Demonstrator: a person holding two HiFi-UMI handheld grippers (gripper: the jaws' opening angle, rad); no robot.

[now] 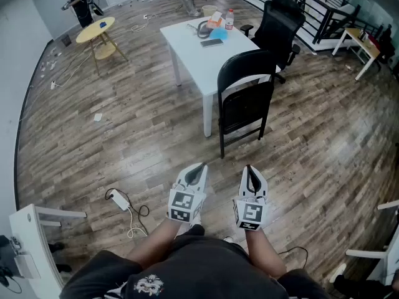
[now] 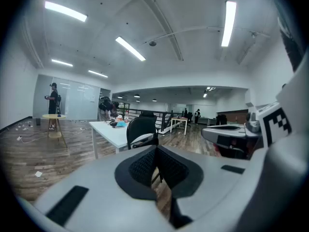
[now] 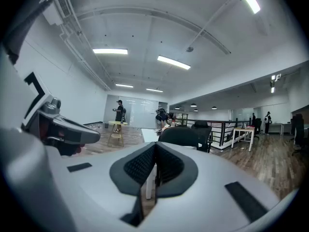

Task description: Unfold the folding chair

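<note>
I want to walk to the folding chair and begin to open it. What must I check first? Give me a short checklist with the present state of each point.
1. Left tool empty, jaws together: ok for the approach; open it before gripping.
2. Right tool empty, jaws together: ok, same remark.
3. Folding chair stands upright and looks folded flat: ok.
4. Tools at the chair: not ok, both are well short of it.
5. Floor on the way to the chair: ok; the power strip and its cable lie off to the left.
6. Room for the chair to open: cannot tell; the white table stands directly beside it.
</note>
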